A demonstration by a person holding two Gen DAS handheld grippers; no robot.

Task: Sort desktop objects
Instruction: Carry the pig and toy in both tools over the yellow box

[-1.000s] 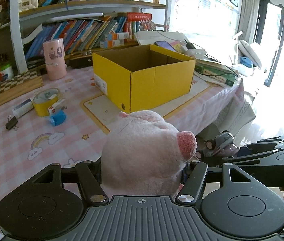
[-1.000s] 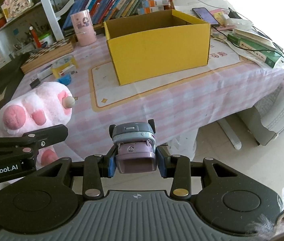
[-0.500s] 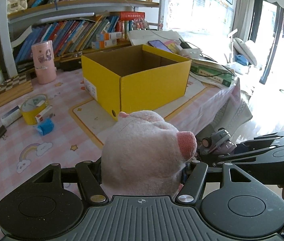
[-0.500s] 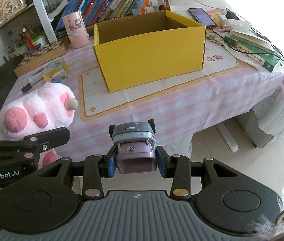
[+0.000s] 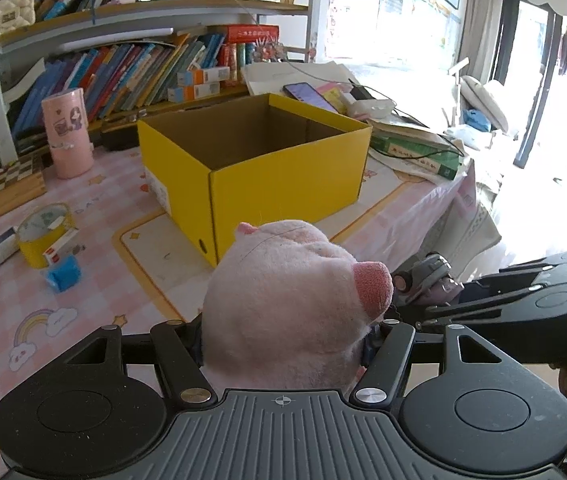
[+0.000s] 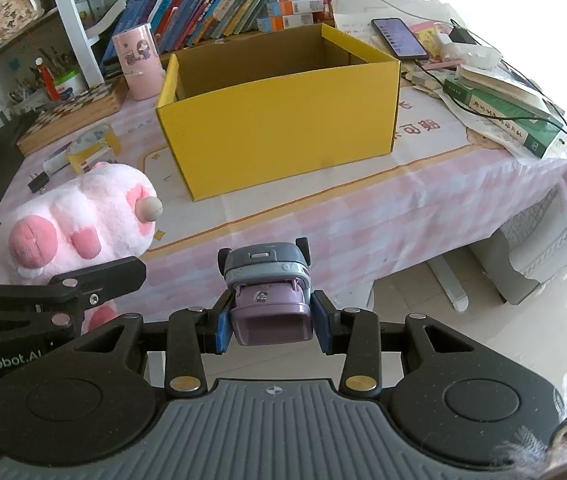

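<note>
Both grippers are nearing the yellow box (image 6: 279,120). Left gripper (image 5: 283,344), lettered "GenRobot.AI", is clamping the pink plush pig (image 5: 283,304); right gripper (image 6: 271,330) is clamping the purple toy car (image 6: 269,296), its label unreadable.

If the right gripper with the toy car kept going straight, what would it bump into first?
Probably the yellow box: the right gripper points over the table edge at its front wall, though depth is hard to judge.

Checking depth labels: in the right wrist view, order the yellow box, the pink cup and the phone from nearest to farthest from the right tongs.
1. Yellow box, straight ahead on the table.
2. Pink cup, behind the box's left corner.
3. Phone, far right beyond the box; close to the cup in depth, so ranks 2 and 3 are uncertain.
</note>
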